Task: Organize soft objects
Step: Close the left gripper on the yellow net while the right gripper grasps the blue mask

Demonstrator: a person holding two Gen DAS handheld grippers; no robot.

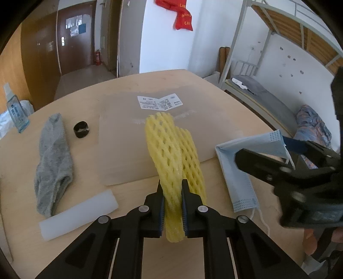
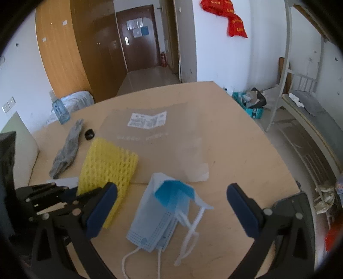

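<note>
Left wrist: latticed yellow foam net [image 1: 169, 150]

Spray btl [image 1: 15, 109], blk ring [image 1: 81, 129] on table [image 1: 133, 253]; red cloth [image 1: 182, 16] on wall.

Your pale wooden tabletop [image 1: 133, 85] carries a clear plastic bag with a white label [image 1: 120, 139], a grey sock [image 1: 53, 158], a small black ring [image 1: 81, 129], a white foam cylinder [image 1: 78, 214], a folded blue face mask [image 2: 154, 216] and a plastic spray bottle [image 1: 15, 109].

Sock [image 1: 52, 163] left on table [image 1: 133, 253], foam net [image 1: 171, 154] centre on plastic sheet [image 1: 124, 146], mask [image 1: 240, 171] right.
</note>
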